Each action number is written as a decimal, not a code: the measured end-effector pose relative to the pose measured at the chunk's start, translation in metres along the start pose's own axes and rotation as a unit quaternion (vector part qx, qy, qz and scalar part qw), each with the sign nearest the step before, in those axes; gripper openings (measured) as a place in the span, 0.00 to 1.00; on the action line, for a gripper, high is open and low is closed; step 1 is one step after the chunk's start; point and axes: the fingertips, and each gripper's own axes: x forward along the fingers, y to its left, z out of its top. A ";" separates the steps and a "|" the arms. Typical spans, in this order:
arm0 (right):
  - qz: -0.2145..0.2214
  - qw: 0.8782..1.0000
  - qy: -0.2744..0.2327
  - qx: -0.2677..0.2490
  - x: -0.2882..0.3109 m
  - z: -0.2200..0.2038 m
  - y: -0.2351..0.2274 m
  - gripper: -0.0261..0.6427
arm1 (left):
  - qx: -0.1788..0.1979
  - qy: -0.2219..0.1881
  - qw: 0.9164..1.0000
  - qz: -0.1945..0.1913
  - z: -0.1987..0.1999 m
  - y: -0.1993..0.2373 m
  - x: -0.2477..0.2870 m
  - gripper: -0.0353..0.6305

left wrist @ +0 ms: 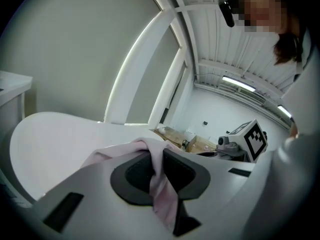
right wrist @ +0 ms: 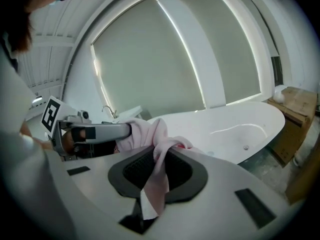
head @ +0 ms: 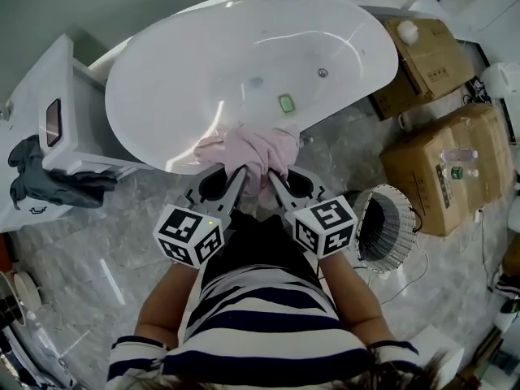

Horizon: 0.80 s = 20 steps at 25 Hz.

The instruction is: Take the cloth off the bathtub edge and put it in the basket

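Head view: both my grippers meet at the pink cloth (head: 248, 151), bunched at the near rim of the white bathtub (head: 162, 96); I can't tell if it touches the rim. Left gripper (head: 237, 184) jaws are clenched on a fold of the cloth, fabric hanging down between the pads in the left gripper view. Right gripper (head: 275, 184) same, clamped on another fold just beside. Basket (head: 404, 210) stands on the floor at right, well apart from the cloth
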 end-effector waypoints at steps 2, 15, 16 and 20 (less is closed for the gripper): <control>-0.009 1.000 -0.018 0.000 -0.014 0.011 -0.002 0.15 | 0.011 -0.009 1.000 -0.018 0.013 -0.014 0.002 0.15; -0.108 0.986 -0.122 0.019 -0.127 0.044 -0.036 0.15 | 0.064 -0.035 0.984 -0.164 0.058 -0.133 0.036 0.15; -0.118 0.985 -0.128 0.019 -0.136 0.045 -0.039 0.15 | 0.065 -0.035 0.982 -0.175 0.059 -0.143 0.039 0.15; -0.153 0.977 -0.148 0.024 -0.170 0.046 -0.048 0.15 | 0.068 -0.035 0.973 -0.216 0.061 -0.177 0.048 0.15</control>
